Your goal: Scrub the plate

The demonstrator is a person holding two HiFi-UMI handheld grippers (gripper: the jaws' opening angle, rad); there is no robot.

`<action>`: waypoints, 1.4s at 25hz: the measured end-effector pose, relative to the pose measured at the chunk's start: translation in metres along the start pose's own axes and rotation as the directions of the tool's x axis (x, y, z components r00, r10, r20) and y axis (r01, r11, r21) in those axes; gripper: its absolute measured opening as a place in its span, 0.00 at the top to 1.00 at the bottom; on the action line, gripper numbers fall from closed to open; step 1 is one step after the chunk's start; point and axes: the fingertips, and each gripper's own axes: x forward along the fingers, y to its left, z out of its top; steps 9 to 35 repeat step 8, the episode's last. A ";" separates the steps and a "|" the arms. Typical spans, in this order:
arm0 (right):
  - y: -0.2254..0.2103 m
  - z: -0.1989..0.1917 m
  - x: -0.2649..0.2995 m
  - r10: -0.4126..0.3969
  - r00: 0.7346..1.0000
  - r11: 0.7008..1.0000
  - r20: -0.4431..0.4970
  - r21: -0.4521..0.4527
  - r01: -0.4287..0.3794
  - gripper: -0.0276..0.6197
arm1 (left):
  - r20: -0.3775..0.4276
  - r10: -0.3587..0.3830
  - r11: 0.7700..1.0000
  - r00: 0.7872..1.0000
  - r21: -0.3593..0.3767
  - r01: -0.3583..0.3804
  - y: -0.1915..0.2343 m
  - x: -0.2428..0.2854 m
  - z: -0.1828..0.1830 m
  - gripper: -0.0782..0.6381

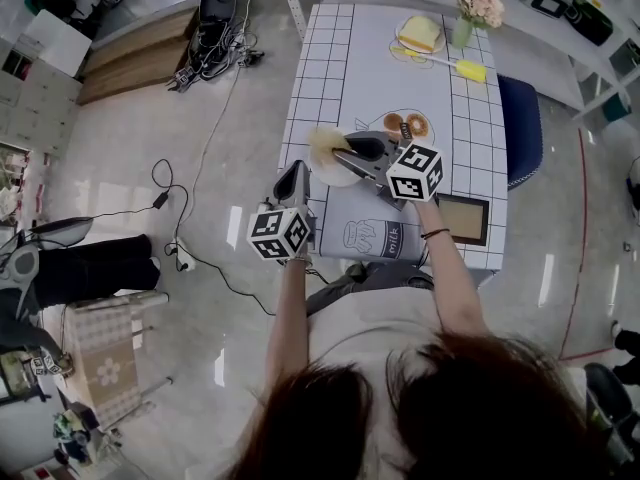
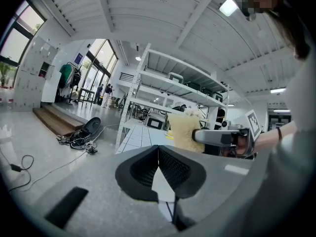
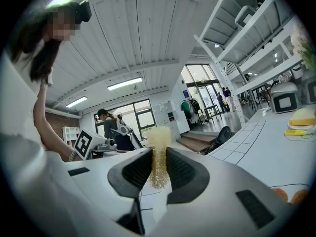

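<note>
A white plate (image 1: 338,173) lies at the near left part of the grid-patterned table (image 1: 330,68). My right gripper (image 1: 347,149) is shut on a yellow mesh scrubber (image 1: 324,140), which hangs over the plate's far left rim. In the right gripper view the scrubber (image 3: 158,139) sticks out from between the pads of that gripper (image 3: 158,157). My left gripper (image 1: 296,175) sits just left of the plate's rim, over the table edge. In its own view the left gripper (image 2: 158,149) has its jaws touching, with nothing clear between them. The plate is hidden there.
At the table's far end are a sponge on a dish (image 1: 420,35), a yellow scrub pad (image 1: 471,70) and a vase of flowers (image 1: 476,1). A framed picture (image 1: 463,218) lies near right. A blue chair (image 1: 521,128) stands right of the table. Cables (image 1: 190,218) run across the floor.
</note>
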 end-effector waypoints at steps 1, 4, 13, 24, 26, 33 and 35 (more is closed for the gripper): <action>0.000 0.000 0.000 0.001 1.000 1.000 0.001 0.000 -0.001 0.84 | -0.001 0.000 1.000 1.000 0.001 0.000 0.000 0.000 0.000 0.88; 0.002 0.002 -0.001 0.002 1.000 1.000 0.002 -0.005 -0.002 0.84 | -0.001 -0.002 1.000 1.000 0.003 0.002 -0.001 0.000 0.001 0.88; 0.002 0.004 -0.001 -0.001 1.000 1.000 0.009 -0.004 0.001 0.84 | -0.003 -0.007 1.000 1.000 0.006 0.007 -0.001 0.000 0.001 0.88; 0.002 0.004 -0.001 -0.001 1.000 1.000 0.009 -0.004 0.001 0.84 | -0.003 -0.007 1.000 1.000 0.006 0.007 -0.001 0.000 0.001 0.88; 0.002 0.004 -0.001 -0.001 1.000 1.000 0.009 -0.004 0.001 0.84 | -0.003 -0.007 1.000 1.000 0.006 0.007 -0.001 0.000 0.001 0.88; 0.002 0.004 -0.001 -0.001 1.000 1.000 0.009 -0.004 0.001 0.84 | -0.003 -0.007 1.000 1.000 0.006 0.007 -0.001 0.000 0.001 0.88; 0.002 0.004 -0.001 -0.001 1.000 1.000 0.009 -0.004 0.001 0.84 | -0.003 -0.007 1.000 1.000 0.006 0.007 -0.001 0.000 0.001 0.88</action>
